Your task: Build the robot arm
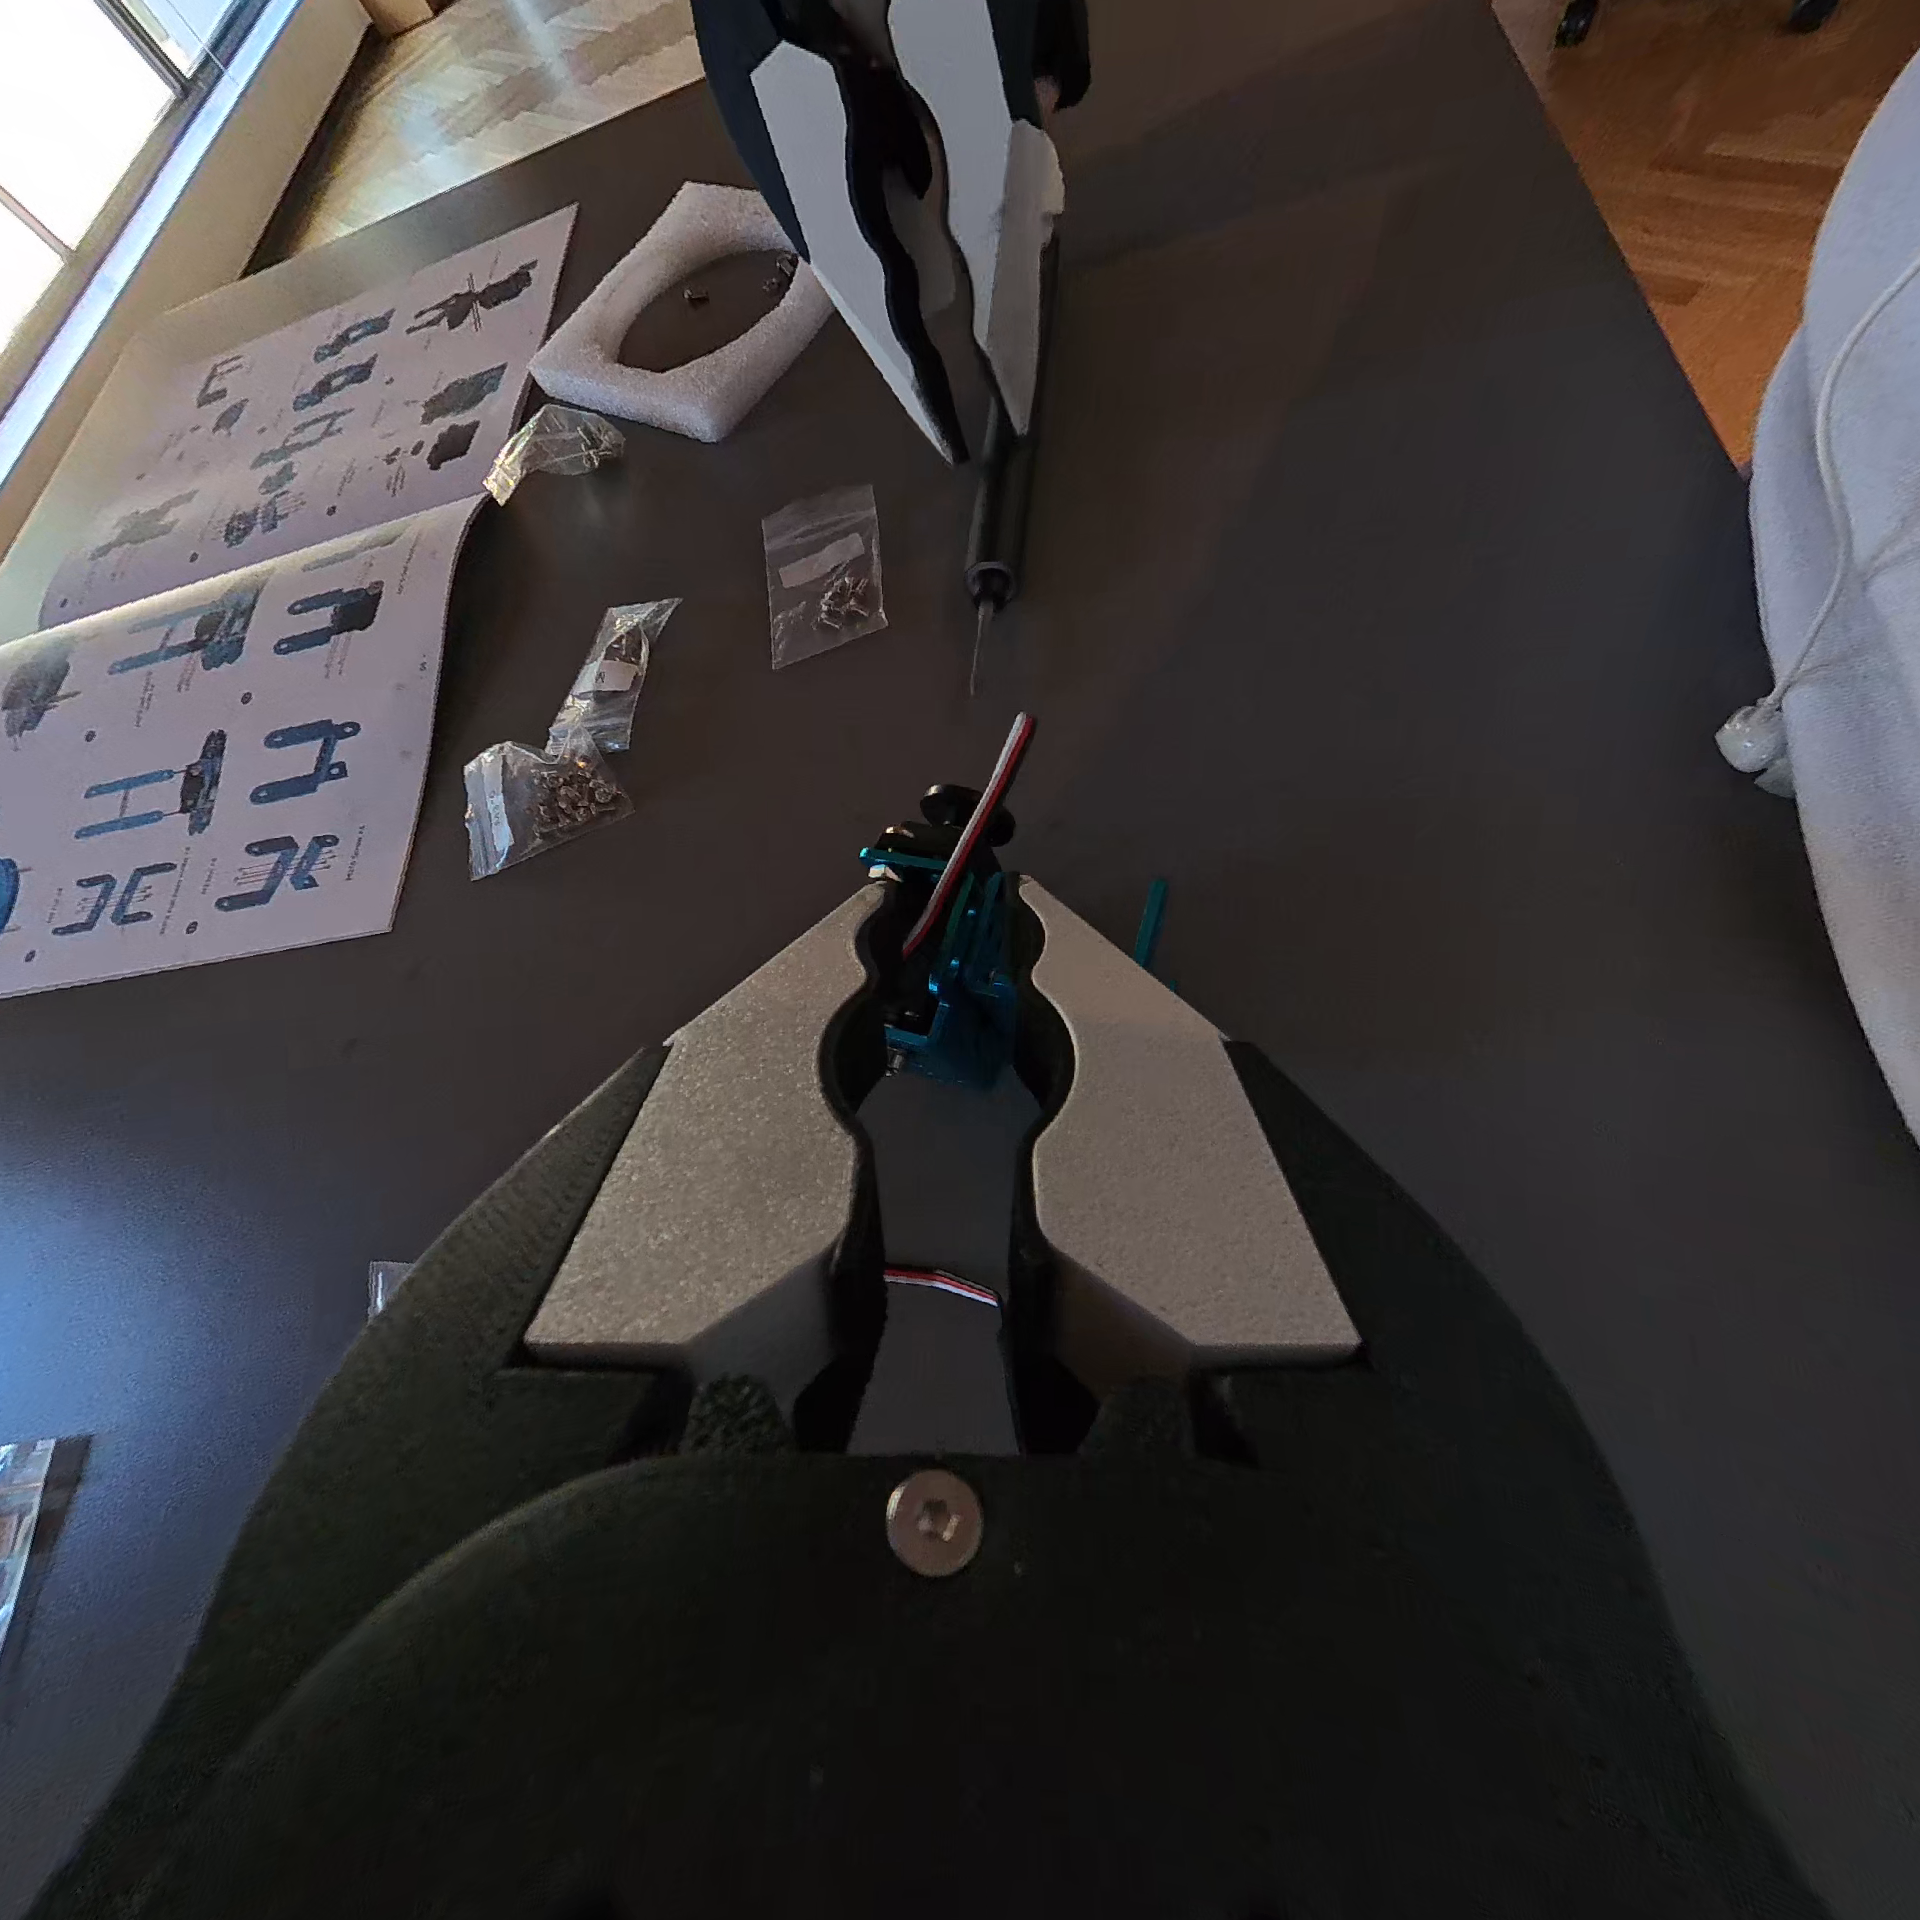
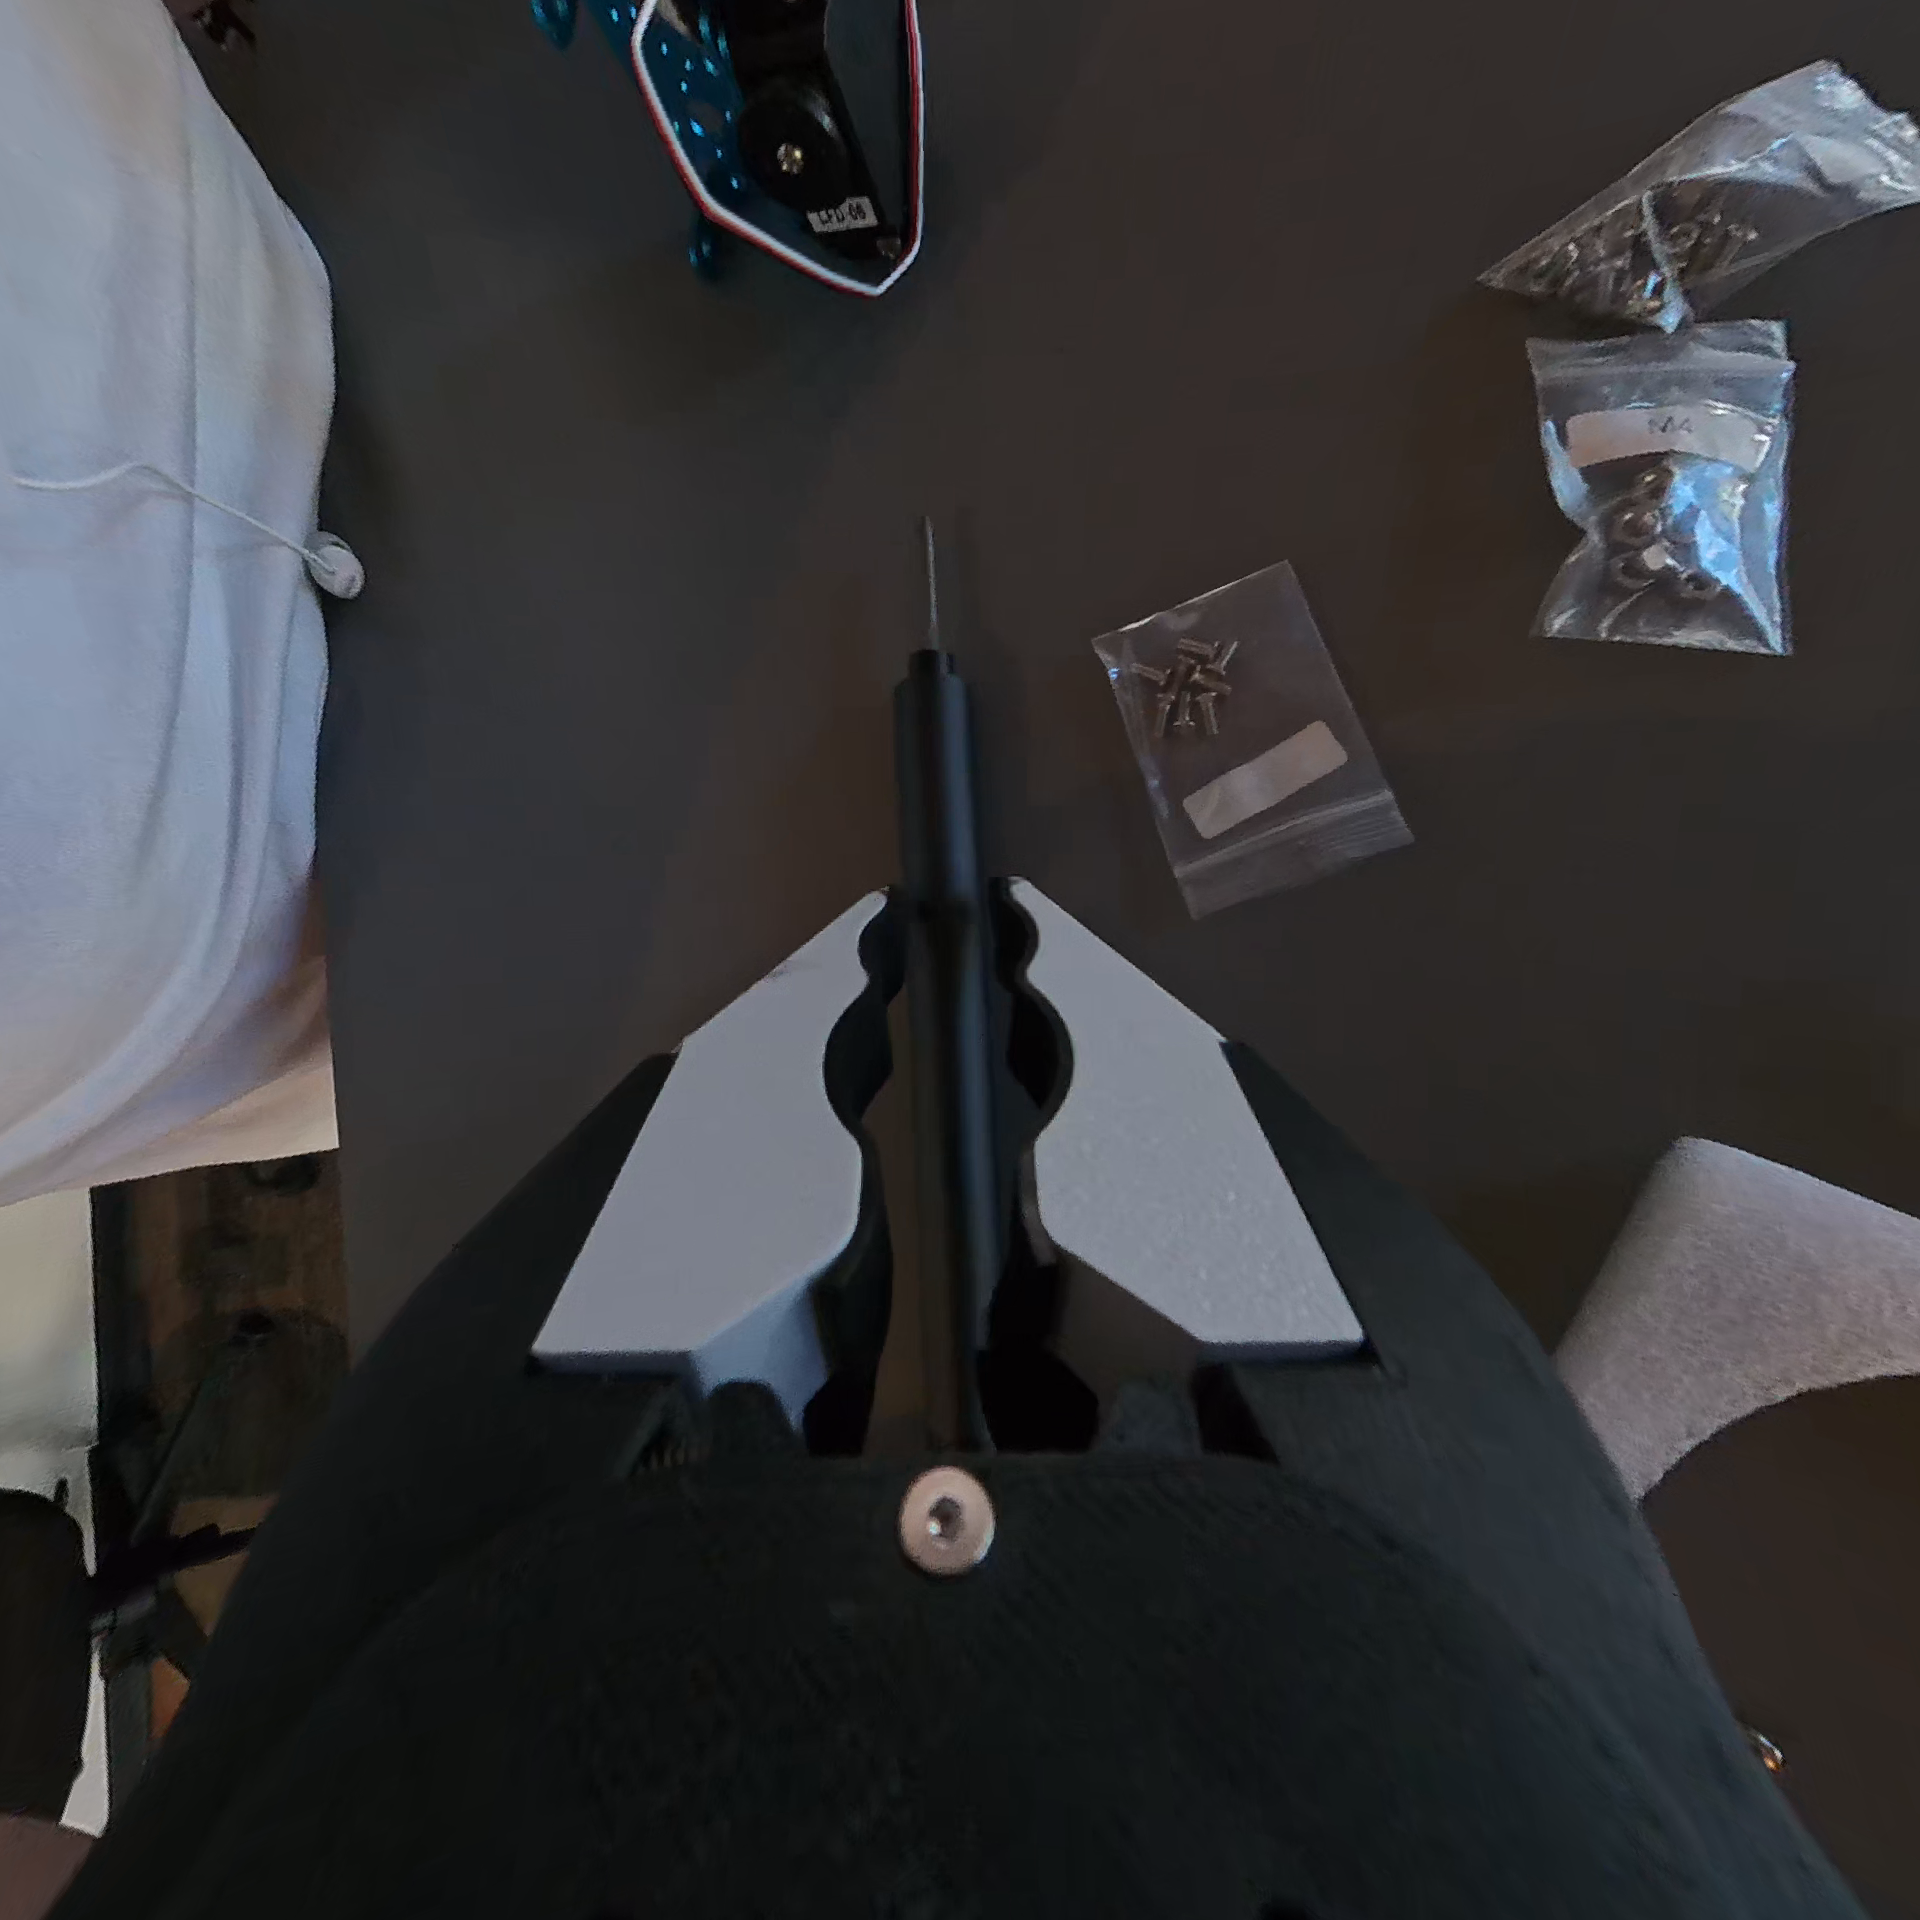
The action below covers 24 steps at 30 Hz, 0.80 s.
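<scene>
My left gripper point(image 1: 948, 894) is shut on a blue metal bracket with a black servo point(image 1: 961, 997) whose red-white-black wire sticks up; it rests on the dark table point(image 1: 1351, 727). The same assembly shows at the top of the right wrist view point(image 2: 769, 145). My right gripper point(image 2: 940, 888) is shut on a black screwdriver point(image 2: 935, 769), its thin bit pointing toward the servo, a gap away. In the left wrist view the right gripper point(image 1: 982, 436) hangs from the top with the screwdriver point(image 1: 997, 540) pointing at the bracket.
An open instruction booklet point(image 1: 229, 644) lies at the left. A white foam frame point(image 1: 675, 322) and several small bags of screws point(image 1: 826, 592) point(image 1: 540, 800) lie beside it. Bags also lie right of the screwdriver point(image 2: 1247, 738) point(image 2: 1662, 488). A white garment with an earbud point(image 2: 338, 566) borders the table. The tips of one gripper are about 15 centimetres away from the tips of the other.
</scene>
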Motion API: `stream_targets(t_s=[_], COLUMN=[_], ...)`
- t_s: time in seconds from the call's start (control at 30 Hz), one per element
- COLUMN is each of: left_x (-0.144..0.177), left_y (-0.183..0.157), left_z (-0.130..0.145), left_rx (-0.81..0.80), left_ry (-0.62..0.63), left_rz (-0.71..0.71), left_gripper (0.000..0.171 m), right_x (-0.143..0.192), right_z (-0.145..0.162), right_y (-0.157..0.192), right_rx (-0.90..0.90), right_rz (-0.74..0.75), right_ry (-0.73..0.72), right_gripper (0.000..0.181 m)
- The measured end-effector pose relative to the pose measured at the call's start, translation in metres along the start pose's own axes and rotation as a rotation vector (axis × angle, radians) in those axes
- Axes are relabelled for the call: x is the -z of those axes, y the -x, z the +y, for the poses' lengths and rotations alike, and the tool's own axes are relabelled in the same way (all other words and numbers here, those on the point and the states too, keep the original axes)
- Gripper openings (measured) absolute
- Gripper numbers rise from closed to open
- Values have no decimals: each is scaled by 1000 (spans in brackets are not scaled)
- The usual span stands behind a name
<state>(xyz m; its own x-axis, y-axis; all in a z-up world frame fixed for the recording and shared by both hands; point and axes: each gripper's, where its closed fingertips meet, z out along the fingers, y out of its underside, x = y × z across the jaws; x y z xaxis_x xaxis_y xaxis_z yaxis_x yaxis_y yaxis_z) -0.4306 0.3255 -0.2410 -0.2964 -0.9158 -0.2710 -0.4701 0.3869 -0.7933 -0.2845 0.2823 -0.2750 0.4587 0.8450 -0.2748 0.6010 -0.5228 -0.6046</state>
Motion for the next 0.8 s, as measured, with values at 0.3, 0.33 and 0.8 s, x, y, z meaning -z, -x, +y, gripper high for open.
stream_targets(t_s=[0.3,0.33,0.8], left_x=[0,0,0], left_y=[0,0,-1], left_z=[0,0,0], left_rx=[1,2,1], left_ry=[-2,-3,-6], left_rz=[3,5,9], left_gripper=[18,18,18], right_x=[0,-1,-6], right_z=[-3,-1,2], right_y=[-4,-5,3], right_rx=[24,23,39], right_rz=[27,29,-8], right_ry=[4,20,51], right_gripper=[27,24,17])
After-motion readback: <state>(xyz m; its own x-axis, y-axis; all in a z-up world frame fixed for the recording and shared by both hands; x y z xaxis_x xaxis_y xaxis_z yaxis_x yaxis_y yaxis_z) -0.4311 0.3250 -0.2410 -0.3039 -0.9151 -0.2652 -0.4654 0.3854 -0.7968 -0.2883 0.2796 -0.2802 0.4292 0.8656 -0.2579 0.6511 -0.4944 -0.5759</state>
